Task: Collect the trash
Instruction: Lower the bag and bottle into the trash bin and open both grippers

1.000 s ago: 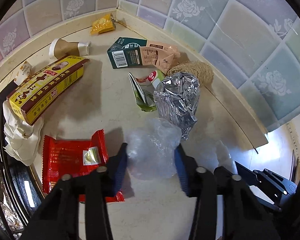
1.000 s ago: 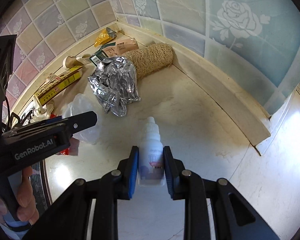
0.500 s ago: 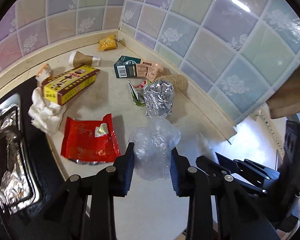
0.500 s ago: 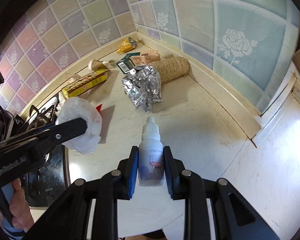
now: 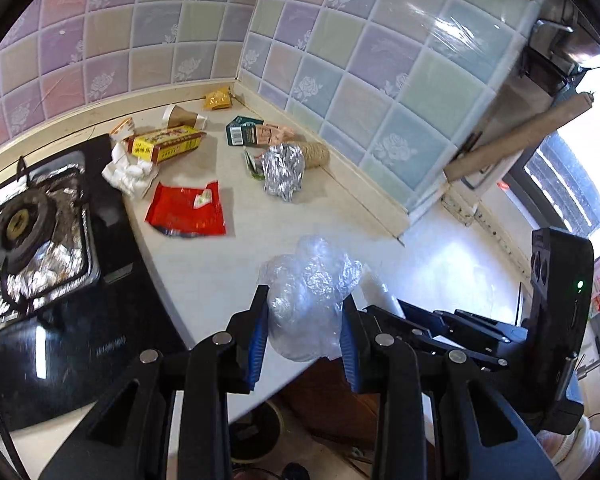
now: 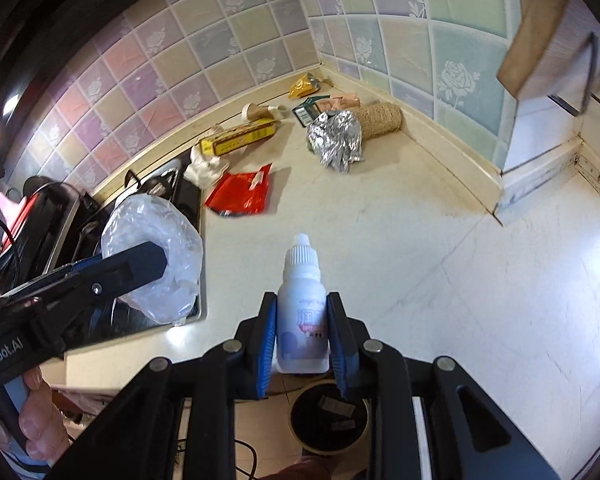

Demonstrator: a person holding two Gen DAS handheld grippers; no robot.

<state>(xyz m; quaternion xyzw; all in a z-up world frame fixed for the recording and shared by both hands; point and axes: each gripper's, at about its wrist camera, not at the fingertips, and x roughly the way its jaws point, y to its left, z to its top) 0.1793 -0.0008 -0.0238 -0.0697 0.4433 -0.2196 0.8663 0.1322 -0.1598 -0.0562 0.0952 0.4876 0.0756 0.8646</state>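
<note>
The left gripper [image 5: 302, 332] is closed on a crumpled clear plastic bag [image 5: 308, 296]; its two blue pads press the bag from both sides, and the bag is in the air above the front edge of the counter [image 5: 432, 256]. The right gripper [image 6: 302, 340] is closed on a small white dropper bottle [image 6: 302, 300] – the bottle stands upright between the pads, with its ribbed cap pointing away from the camera. Below this bottle, past the counter edge, a round dark bin [image 6: 330, 418] stands on the floor with some scraps inside. In the right wrist view the left gripper shows at the left side with the same plastic bag, and a hand [image 6: 40, 420] holds its handle. More trash lies on the counter near the tiled corner: a red wrapper [image 5: 188, 212], a ball of silver foil [image 5: 283, 170] that touches a roll of twine [image 5: 316, 154], a yellow box [image 5: 166, 144], white crumpled tissue [image 5: 130, 170], a green carton [image 5: 242, 134] and a small yellow packet [image 5: 218, 100]. At the left is a black gas stove [image 5: 40, 240] – its burner is lined with foil.
</note>
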